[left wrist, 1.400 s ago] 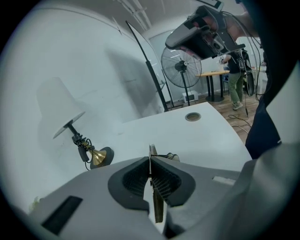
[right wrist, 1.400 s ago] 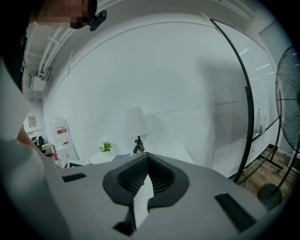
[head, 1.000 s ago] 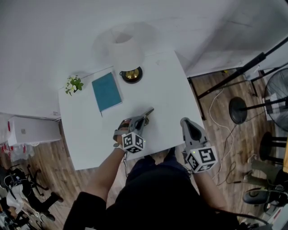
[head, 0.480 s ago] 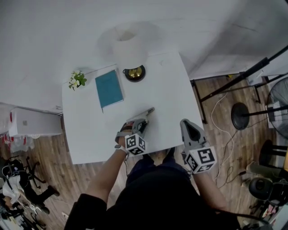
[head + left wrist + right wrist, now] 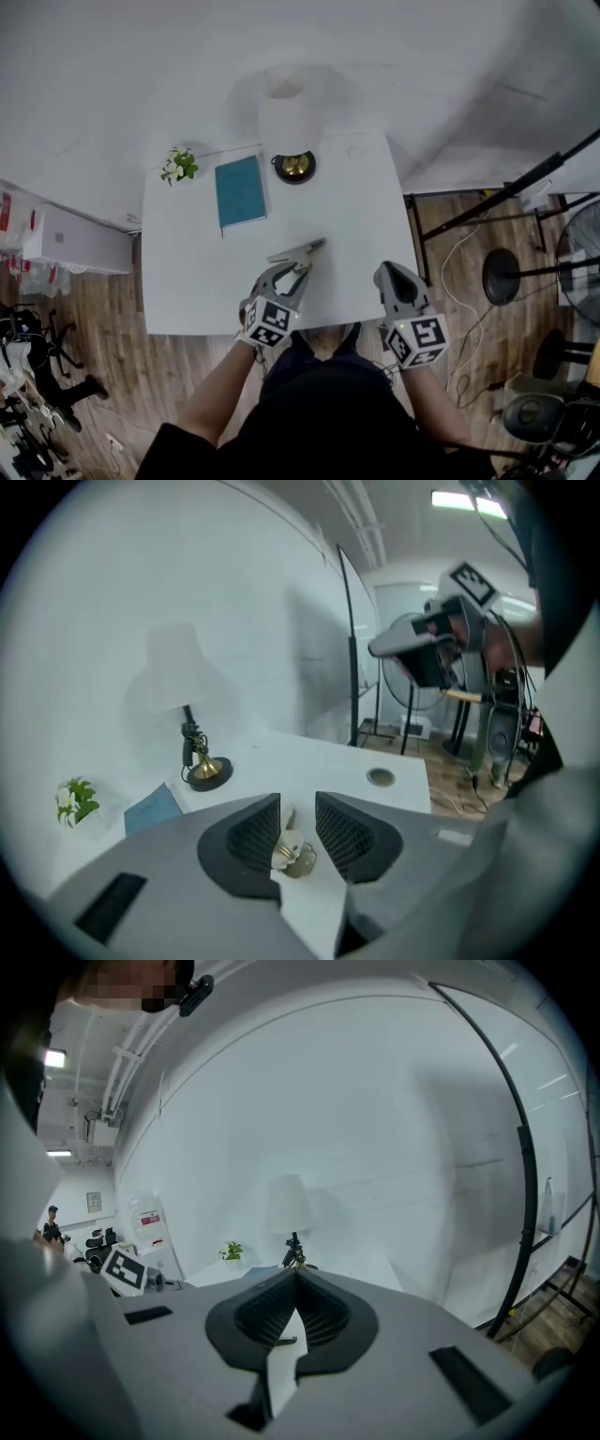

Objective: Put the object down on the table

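Two hand-held grippers hang over the near edge of a white table [image 5: 187, 281] in the head view. The left hand-held gripper [image 5: 306, 257], clamped low over the tabletop a second ago, has since drawn up and back toward the person. Its jaws have just been opening and now stand wide apart. The object is too small to pick out from this height and may be hidden beneath the jaws. The right hand-held gripper [image 5: 386, 272] hangs by the table's near right corner, much where it was. A teal book [image 5: 241, 190], a lamp [image 5: 292, 122] and a small plant [image 5: 178, 165] line the far side.

In the left gripper view, the small brass-and-silver object [image 5: 292, 855] lies on the table. It shows in the gap between the spread pads, and neither pad touches it. The release looks done, which would leave only the withdrawal.

In the right gripper view, the jaws are pressed together with nothing between them, and this tool seems to take no part.
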A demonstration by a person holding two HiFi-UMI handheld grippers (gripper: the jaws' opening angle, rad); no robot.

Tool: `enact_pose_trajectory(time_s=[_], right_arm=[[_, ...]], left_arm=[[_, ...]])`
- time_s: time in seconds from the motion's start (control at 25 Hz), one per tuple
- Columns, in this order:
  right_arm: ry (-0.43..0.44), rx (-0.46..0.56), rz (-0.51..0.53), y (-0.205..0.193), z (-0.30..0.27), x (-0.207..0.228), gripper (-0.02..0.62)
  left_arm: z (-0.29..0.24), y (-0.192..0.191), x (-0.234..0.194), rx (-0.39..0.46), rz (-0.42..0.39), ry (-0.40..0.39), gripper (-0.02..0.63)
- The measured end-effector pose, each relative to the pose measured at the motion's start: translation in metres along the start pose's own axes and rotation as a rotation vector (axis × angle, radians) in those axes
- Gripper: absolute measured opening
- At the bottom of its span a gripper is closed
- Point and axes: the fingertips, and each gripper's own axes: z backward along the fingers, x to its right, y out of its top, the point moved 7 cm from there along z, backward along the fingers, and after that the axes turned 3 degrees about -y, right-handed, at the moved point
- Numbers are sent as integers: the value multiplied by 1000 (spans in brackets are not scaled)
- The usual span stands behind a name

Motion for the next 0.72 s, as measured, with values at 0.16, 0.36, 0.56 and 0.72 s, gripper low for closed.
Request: enact_pose_trajectory(time_s=[0.16,0.36,0.56,0.72], right_arm=[[17,38,31,16,-3,2,6],[32,113,96,51,-11,4,6],[50,195,173,85,-11,1,5],[41,273,211,111,-5,-2,5]], left_arm=[[33,39,-23,126,109,89,107],[70,87,-59,235,200,215,70],[109,129,-70,330,219,306,43],[131,159,-67,419,193,352,38]])
